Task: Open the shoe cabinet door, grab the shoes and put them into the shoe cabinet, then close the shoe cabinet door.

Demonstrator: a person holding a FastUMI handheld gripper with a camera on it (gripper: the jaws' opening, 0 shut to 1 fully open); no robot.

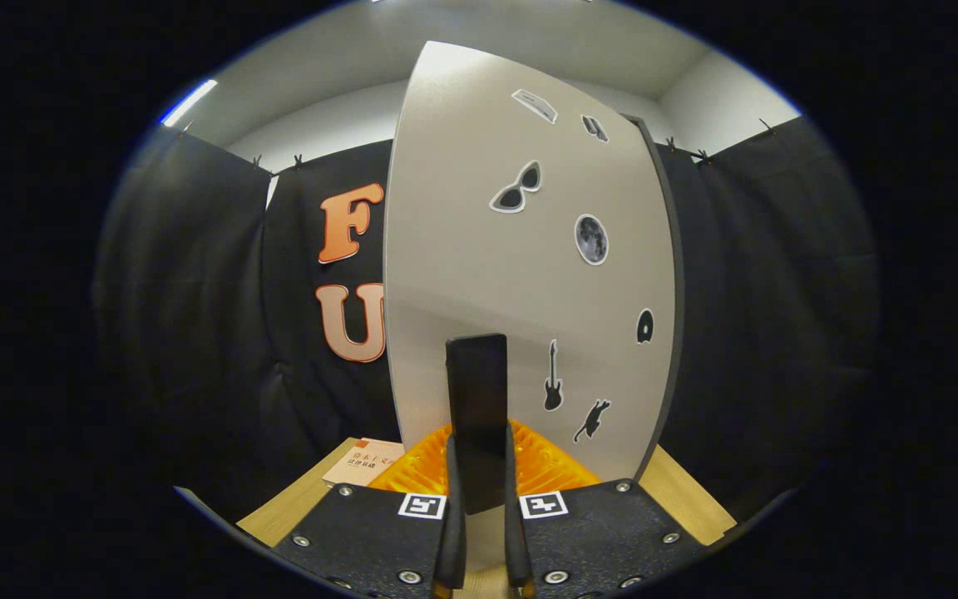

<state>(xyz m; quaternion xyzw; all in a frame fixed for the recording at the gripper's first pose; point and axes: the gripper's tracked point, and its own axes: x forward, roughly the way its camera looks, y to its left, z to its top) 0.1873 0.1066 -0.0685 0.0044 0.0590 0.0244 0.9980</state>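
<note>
The tool [477, 499] is clenched on one dark upright handle [476, 416]: its two fingers [451, 532] stand close together and press the flat bar from either side, and the bar rises straight up out of the narrow gap between them. Each finger mount carries one small square marker, so two markers [422, 505] sit just beside the handle's lower end.

Right behind the fingers, low down, lies one orange ribbed thing [545, 466], spreading to both sides of the handle; what it is I cannot tell. Under it and to either side runs the pale wooden desk [678, 499]. On the desk, ahead of the left finger, lies one booklet [360, 466] with a light cover, partly tucked behind the orange thing.

The handle belongs to the shoe cabinet door [462, 249], one tall pale grey panel with a dark edge on its right side, standing just beyond the fingers. On the door are seven stickers: sunglasses [517, 188], a round moon [591, 240], a guitar [553, 378], a leaping cat [593, 418], a small dark rounded shape [644, 326], and two small ones near the top [535, 105] too small to make out. Whether the door stands ajar or flush cannot be told from here, and the cabinet's inside is hidden behind it.

Beyond the door hangs the black cloth wall [196, 274], and above it a white ceiling with one strip light [187, 103].
</note>
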